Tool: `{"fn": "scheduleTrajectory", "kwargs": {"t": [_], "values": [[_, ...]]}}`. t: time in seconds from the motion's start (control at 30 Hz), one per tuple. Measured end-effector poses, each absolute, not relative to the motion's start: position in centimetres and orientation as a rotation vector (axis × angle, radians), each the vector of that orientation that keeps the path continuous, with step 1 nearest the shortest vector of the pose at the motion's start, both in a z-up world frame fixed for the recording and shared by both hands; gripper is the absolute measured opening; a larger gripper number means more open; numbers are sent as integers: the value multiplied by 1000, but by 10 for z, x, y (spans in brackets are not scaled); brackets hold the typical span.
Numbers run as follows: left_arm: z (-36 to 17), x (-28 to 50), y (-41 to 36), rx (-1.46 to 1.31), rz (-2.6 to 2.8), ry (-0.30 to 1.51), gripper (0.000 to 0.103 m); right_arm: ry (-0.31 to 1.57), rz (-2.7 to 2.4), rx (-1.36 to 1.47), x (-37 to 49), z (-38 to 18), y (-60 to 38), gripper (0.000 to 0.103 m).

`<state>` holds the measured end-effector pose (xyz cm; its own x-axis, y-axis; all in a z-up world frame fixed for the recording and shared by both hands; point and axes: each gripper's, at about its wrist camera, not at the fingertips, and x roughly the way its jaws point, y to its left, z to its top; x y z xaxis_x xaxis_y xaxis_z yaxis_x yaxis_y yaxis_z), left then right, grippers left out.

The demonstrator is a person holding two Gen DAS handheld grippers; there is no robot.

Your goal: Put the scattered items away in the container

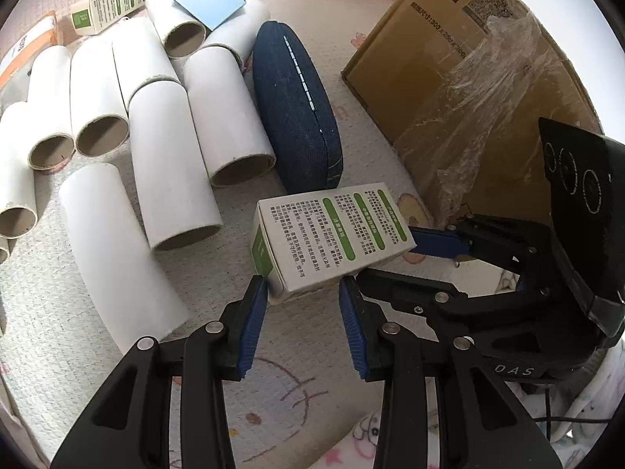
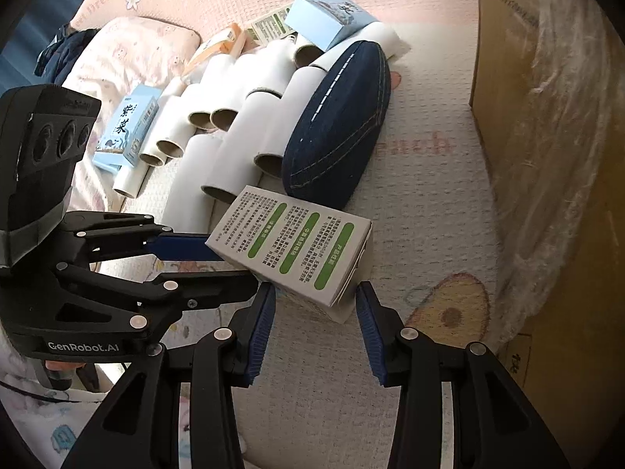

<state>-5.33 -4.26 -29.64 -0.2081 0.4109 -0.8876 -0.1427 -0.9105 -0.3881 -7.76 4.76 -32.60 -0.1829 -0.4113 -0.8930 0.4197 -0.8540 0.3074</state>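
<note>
Gripping white-green box [image 1: 332,234], left gripper [image 1: 302,305] jaws half-open

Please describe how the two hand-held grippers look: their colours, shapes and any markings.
Both are alike: the left hand-held gripper and right hand-held gripper have black linkage arms with silver rivets and ribbed blue finger pads. Each carries a black camera block with round lenses. White lettering reads "GenRobot.AI" on the left one.
</note>
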Motion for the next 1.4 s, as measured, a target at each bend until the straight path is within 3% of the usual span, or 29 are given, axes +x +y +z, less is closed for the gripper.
{"fn": "scheduleTrajectory", "kwargs": {"t": [0.4,0.77,0.97,1.4], "values": [[-256,-37,-54,-1612,2230,-333,41,10,-2156,1472,-68,-297,42,42],[-236,-28,-71,-1576,2290,-401,40,-76,-2210,1392,-64,-268,42,42],[-216,-62,-58,-1508,2341,-440,40,-189,-2250,1363,-78,-256,46,42],[-250,-106,-79,-1578,2293,-633,42,-324,-2262,1445,-123,-273,39,44]]}}
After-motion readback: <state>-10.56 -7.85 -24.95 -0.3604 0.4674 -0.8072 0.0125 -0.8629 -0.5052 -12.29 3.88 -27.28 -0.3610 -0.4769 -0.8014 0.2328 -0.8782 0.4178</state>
